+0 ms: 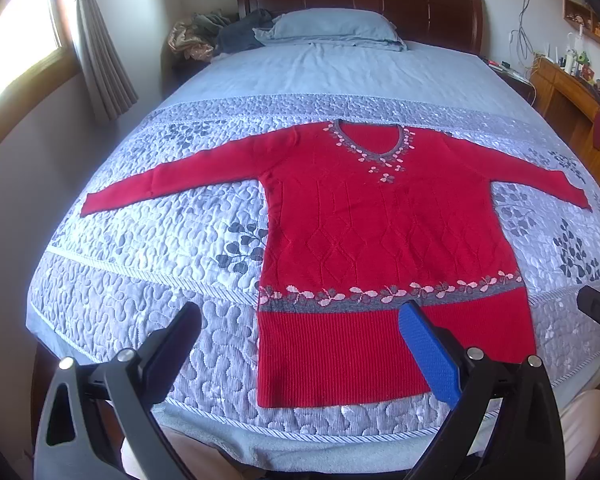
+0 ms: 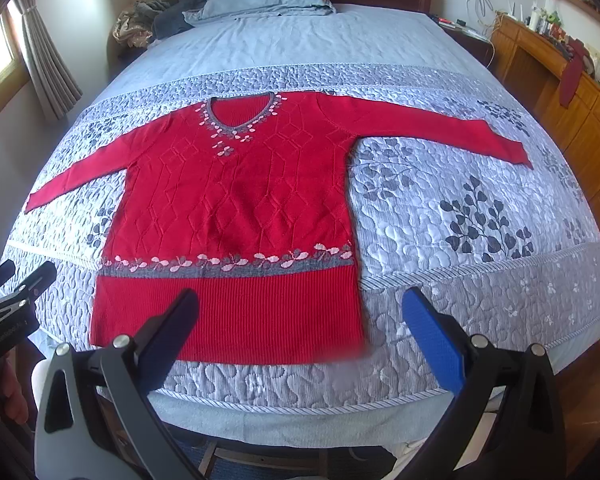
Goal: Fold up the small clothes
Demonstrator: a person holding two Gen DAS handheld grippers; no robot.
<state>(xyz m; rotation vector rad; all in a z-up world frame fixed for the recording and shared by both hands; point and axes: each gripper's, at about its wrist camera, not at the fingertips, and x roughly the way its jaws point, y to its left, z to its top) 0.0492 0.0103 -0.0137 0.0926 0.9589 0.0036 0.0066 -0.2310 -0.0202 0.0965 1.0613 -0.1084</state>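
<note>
Close to me, the left gripper (image 1: 300, 322) and the right gripper (image 2: 300, 306) both hang with jaws spread, holding nothing. Beyond them the red knitted sweater with grey flower bands (image 1: 384, 220) lies flat on the blue-grey quilted bedspread (image 1: 148, 292), sleeves stretched out, no fold made yet, I think.

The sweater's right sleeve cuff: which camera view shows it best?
The right wrist view: the right sleeve cuff lies whole and clear on the quilt. In the left wrist view the cuff sits near the edge, more distorted.
</note>
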